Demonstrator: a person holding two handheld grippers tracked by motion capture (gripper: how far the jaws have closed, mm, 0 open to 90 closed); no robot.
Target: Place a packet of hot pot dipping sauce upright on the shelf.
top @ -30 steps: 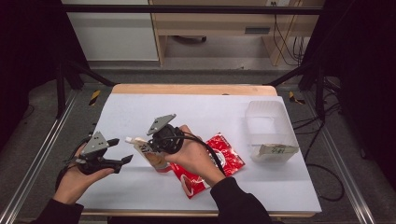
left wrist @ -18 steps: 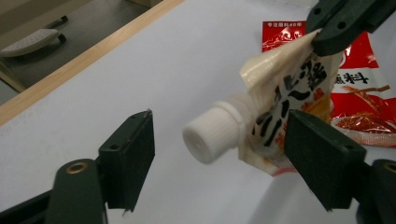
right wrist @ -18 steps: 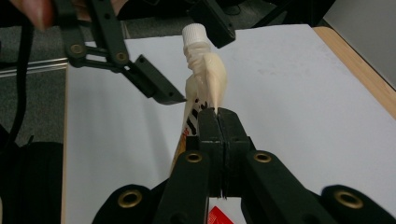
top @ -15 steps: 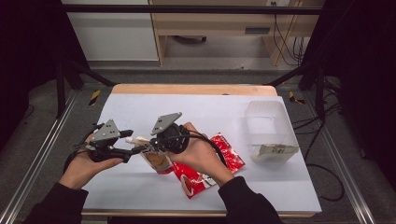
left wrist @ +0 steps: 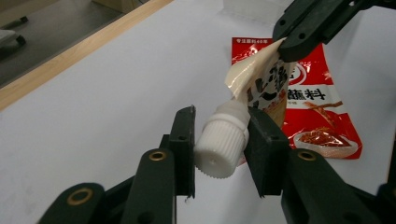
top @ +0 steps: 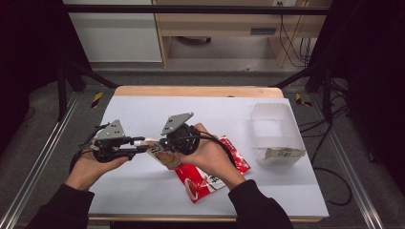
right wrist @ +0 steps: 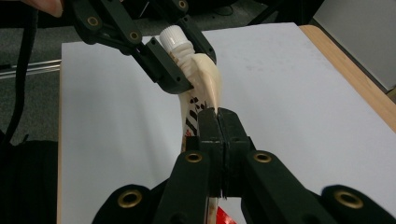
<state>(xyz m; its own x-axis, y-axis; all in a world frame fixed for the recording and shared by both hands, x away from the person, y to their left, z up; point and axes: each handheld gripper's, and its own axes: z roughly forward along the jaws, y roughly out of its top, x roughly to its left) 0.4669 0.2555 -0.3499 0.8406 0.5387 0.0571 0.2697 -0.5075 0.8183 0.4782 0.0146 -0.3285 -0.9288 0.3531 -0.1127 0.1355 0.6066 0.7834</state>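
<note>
Ribbed white plastic cap [left wrist: 219, 142] btwn left gripper [left wrist: 220, 144] jaws, glossy pouch [left wrist: 261, 86] creased.

Left gripper [left wrist: 219, 144] jaws half-closed (just closing), right gripper [right wrist: 218, 122] clamped.

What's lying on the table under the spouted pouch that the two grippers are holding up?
A red sauce packet lies flat on the white table under the spouted pouch. Its top edge is covered by the pouch and the right hand.

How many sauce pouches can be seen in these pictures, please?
2. A spouted pouch is held up between both grippers; a red pouch lies flat on the table under the right hand. The clear box might hide others.
</note>
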